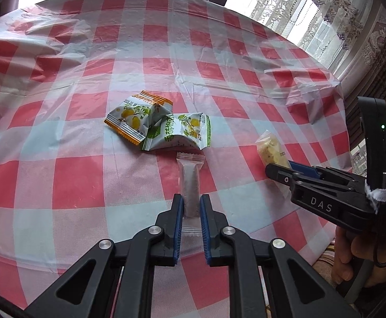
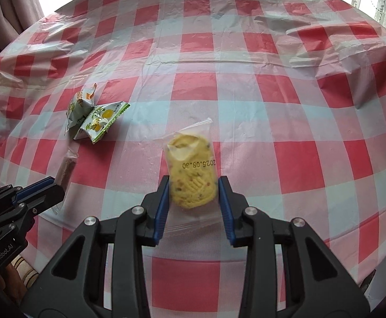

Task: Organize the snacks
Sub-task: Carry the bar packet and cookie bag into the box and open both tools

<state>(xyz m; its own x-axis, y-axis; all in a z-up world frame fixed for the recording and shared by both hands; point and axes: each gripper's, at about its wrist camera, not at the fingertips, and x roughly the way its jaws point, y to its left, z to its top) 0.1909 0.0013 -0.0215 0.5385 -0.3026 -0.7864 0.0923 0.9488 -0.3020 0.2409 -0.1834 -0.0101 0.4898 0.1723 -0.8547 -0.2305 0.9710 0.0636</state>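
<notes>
- Red-and-white checked plastic cloth covers the round surface [image 1: 219,84], with lace curtains [image 1: 312,13] and bright window light at the upper right of the left wrist view.
- Left gripper [image 1: 191,206]: its jaws are narrowly parted around the near half of a slim clear-wrapped brown snack bar [image 1: 190,182]. The pads lie right beside the wrapper; whether they press it I cannot tell. The bar's long axis runs straight away from the jaws, up the frame.
- Right gripper [image 2: 193,193]: its jaws stand wider, flanking a clear pouch holding a yellow speckled cookie [image 2: 191,172]. The blue pads sit at the cookie's sides with slight gaps showing, so I judge it bracketed, not squeezed. The pouch's length also points up the frame.
- Beyond the bar, two green-and-white lemon-print sachets [image 1: 158,124] overlap at frame centre, nearer the left gripper.
- Open cloth fills the upper frame in both views; the surface edge lies close behind both grippers, so gathering toward the sachets looks safest.
</notes>
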